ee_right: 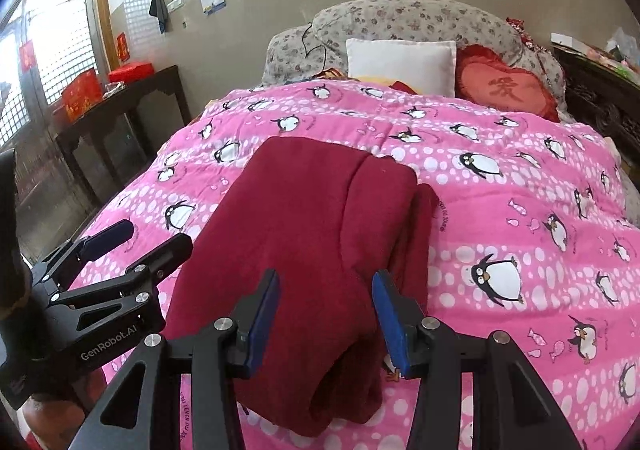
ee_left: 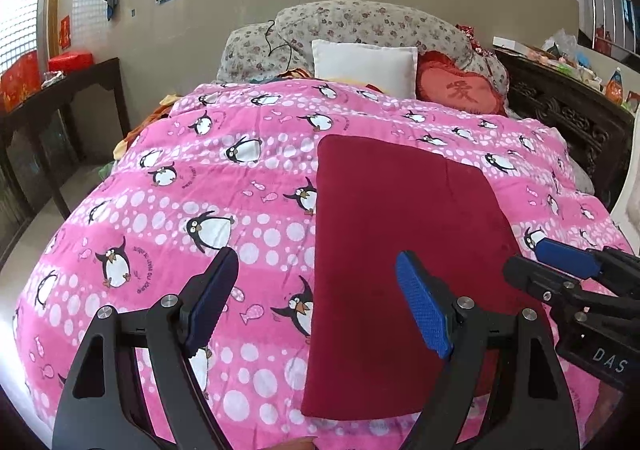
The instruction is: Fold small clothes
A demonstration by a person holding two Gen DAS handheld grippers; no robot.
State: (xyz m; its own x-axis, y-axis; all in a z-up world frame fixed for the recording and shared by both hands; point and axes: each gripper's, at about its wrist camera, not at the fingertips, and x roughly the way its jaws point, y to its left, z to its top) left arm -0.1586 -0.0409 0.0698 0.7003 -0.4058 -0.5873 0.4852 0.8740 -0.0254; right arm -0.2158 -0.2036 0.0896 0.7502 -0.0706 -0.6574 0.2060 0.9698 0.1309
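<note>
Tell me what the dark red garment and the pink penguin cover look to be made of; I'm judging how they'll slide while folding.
The dark red garment looks like a soft fleece or brushed knit: matte, slightly fuzzy, with rounded thick folds. The pink penguin cover seems a printed woven cotton over padding, judging by its smooth, flat print and puffy quilted creases. Neither fibre can be confirmed.

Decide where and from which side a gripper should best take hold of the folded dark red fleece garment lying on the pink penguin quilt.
Probably the near short edge of the folded dark red fleece garment, approached from the near end. The garment lies lengthwise away, and its layers bulge up off the pink penguin quilt there, giving the right gripper something to pinch.
</note>
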